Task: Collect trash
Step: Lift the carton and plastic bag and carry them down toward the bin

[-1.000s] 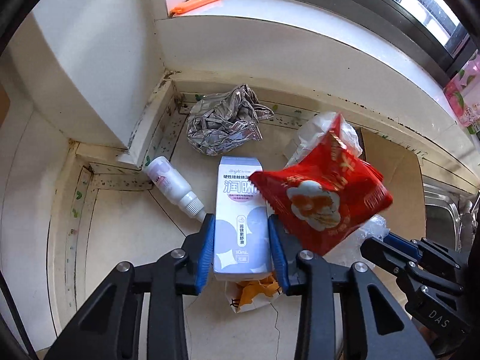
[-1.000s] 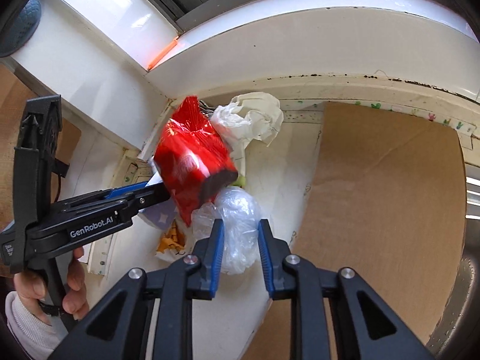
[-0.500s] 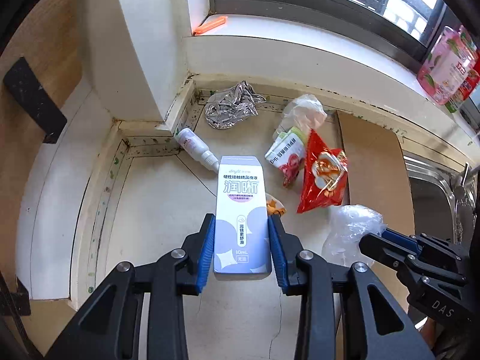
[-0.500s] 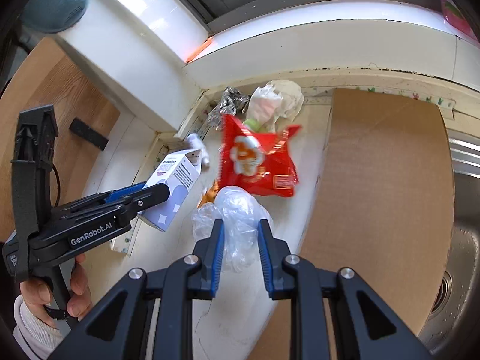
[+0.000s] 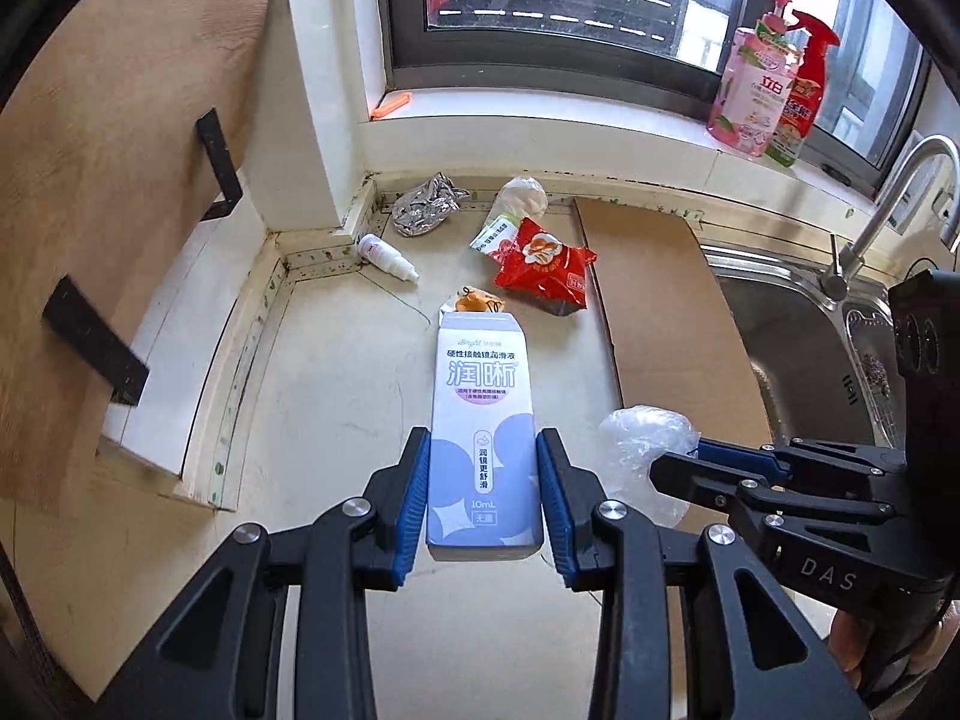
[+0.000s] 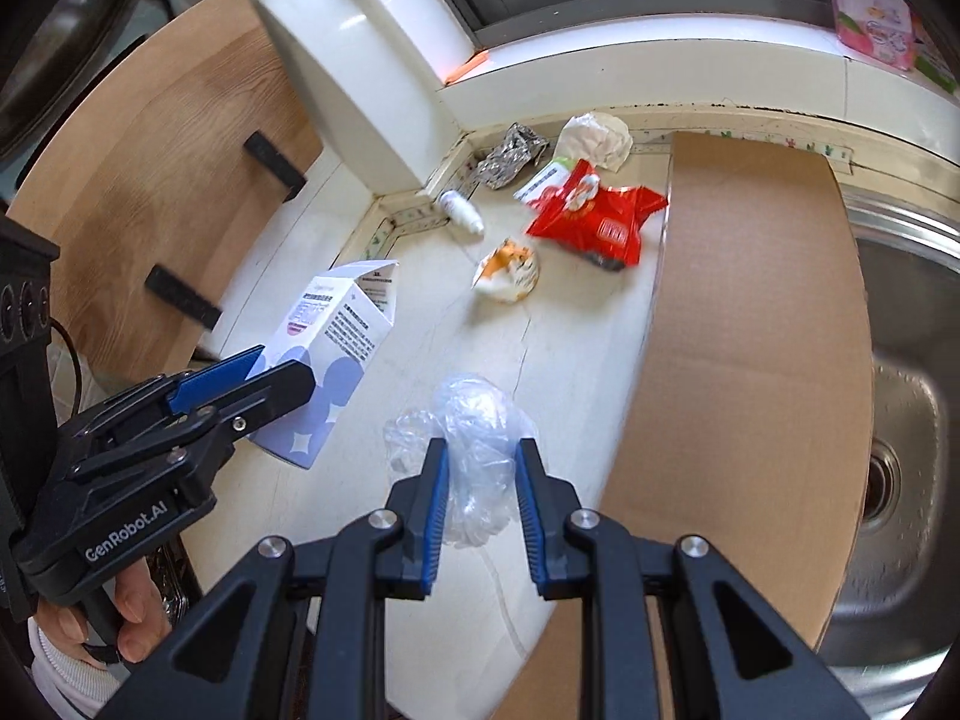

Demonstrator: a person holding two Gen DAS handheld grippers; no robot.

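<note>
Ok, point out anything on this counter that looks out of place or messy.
Litter lies strewn in the back corner of the counter: crumpled foil, a small white bottle on its side, a red snack bag, a wadded white wrapper and an orange-and-white scrap. An orange object lies on the windowsill.

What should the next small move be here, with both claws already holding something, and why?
Probably carry both loads on to wherever the trash goes; no bin shows in either view. The left claw is shut on the purple carton, the right claw on the clear plastic wrap, both lifted off the counter. The red snack bag can wait.
</note>
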